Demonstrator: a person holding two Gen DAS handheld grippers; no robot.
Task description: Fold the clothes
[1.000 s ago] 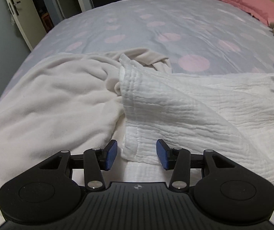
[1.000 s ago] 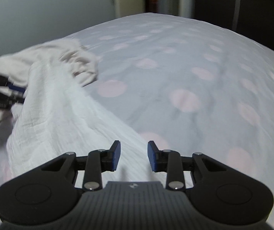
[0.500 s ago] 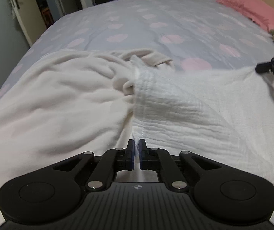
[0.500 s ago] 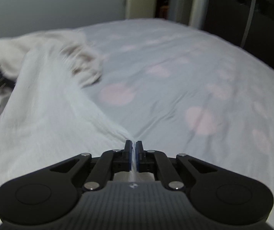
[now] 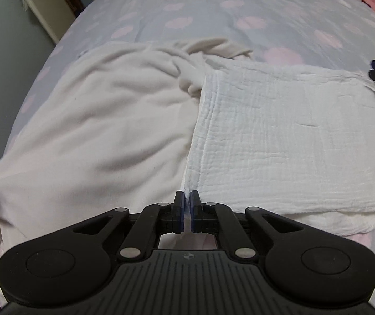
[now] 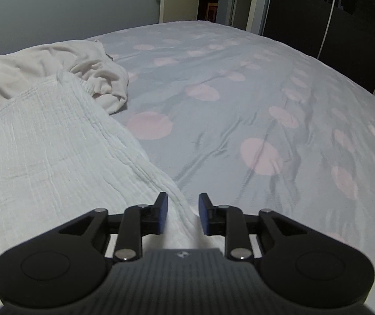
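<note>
A white crinkled cloth lies spread flat on a bed covered in a grey sheet with pink dots. The left gripper has its blue-padded fingers pressed together, pinching the near corner of the white crinkled cloth, which stretches away ahead and to the right of them. Just left of those fingers, touching the cloth's edge, lies a rumpled cream fleece garment. The right gripper has its fingers spreading apart, with another corner of the same cloth lying loose between them and the pads not pressing it. Beyond the right fingers, bare sheet runs toward a dark doorway.
</note>
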